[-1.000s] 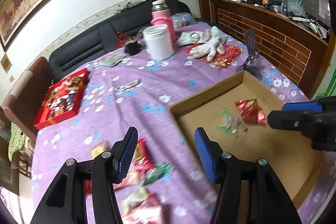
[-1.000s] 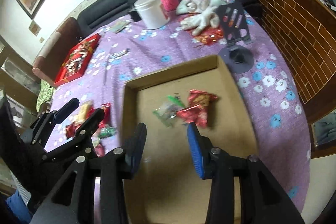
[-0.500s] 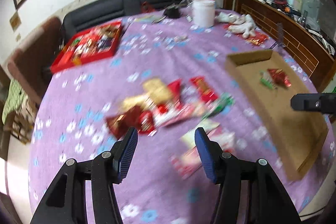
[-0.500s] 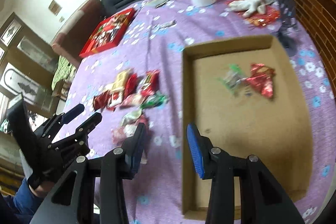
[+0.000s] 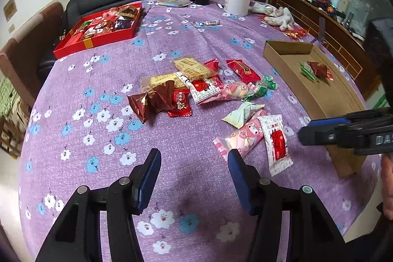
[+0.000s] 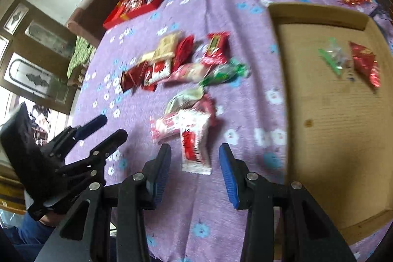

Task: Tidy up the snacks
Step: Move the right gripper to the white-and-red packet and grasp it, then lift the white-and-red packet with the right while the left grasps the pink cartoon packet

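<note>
Two containers, both our grippers spread and empty

Cardboard tray holds a red snack and green packet; beyond it the red box is full; left gripper, right gripper.

My left gripper hangs over bare purple floral tablecloth, jaws apart, nothing between them. Just ahead — a loose pile of wrapped snacks: dark red packs, tan biscuit packs, pink and green wrappers. Nearest to me a pink packet and a white-and-red packet, touching. To the right, a cardboard tray with a green and a red snack inside. My right gripper pokes in from the right edge, in front of the tray — its opening can't be read. Far back: red box of sweets, white jar.
</note>
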A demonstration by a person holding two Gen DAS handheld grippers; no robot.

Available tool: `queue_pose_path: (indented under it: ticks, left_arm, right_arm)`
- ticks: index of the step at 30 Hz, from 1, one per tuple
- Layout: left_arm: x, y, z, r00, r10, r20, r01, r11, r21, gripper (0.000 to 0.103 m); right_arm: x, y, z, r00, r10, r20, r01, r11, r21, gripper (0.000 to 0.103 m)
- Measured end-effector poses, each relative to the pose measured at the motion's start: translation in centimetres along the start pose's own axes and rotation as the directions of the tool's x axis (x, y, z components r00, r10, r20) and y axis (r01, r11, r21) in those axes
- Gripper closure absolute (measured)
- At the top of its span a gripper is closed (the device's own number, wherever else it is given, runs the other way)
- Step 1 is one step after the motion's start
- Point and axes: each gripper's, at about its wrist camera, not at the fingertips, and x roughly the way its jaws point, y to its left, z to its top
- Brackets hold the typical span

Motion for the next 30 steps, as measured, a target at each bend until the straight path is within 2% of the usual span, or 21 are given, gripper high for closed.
queue_pose_path:
  ticks: [2,7,11,12,13,14,18,23,26,30]
  left_arm:
    - [-0.1,0.2,-0.2,1.000,-0.001,-0.001,0.001,1.000,0.012,0.043]
    - [-0.2,0.9,-0.3,1.000,-0.014,-0.004,0.014,0.999,0.041,0.043]
    - [-0.2,0.6,0.1,0.999,-0.047,-0.006,0.048,0.995,0.083,0.043]
    - [-0.1,0.4,0.3,0.998,-0.059,-0.008,0.059,0.993,0.098,0.043]
    - [0.1,0.0,0.4,0.997,-0.073,-0.013,0.074,0.991,0.116,0.043]
    - [0.4,-0.4,0.6,0.996,-0.087,-0.019,0.089,0.987,0.135,0.043]
    - [1.9,-2.1,1.1,0.992,-0.118,-0.043,0.124,0.970,0.211,0.042]
    - [5.1,-3.9,2.0,0.990,-0.098,-0.098,0.123,0.949,0.291,0.042]
    - [6.6,-4.4,2.3,0.987,-0.102,-0.126,0.136,0.944,0.300,0.042]
    - [7.3,-4.6,3.2,0.982,-0.140,-0.123,0.168,0.949,0.266,0.042]
  right_arm:
    - [1.0,0.4,0.1,1.000,0.000,-0.012,0.000,1.000,0.001,0.064]
    - [3.4,1.2,0.6,0.998,-0.058,-0.037,0.058,0.998,0.002,0.064]
    - [4.5,1.2,0.6,0.994,-0.102,-0.041,0.102,0.995,0.011,0.064]
    - [4.5,1.0,0.4,0.994,-0.102,-0.039,0.103,0.995,0.017,0.078]
    - [4.5,0.7,0.3,0.994,-0.099,-0.042,0.100,0.995,0.023,0.083]
    - [4.3,0.5,0.2,0.995,-0.094,-0.037,0.095,0.995,0.029,0.086]
    - [2.2,-0.2,-0.2,0.995,-0.097,0.017,0.097,0.994,0.043,0.086]
    - [-0.5,-1.5,-0.8,0.994,-0.085,0.063,0.080,0.994,0.080,0.086]
    - [-1.7,-2.4,-1.2,0.994,-0.076,0.081,0.068,0.993,0.099,0.086]
    - [-2.7,-3.0,-1.7,0.993,-0.071,0.094,0.061,0.993,0.104,0.086]
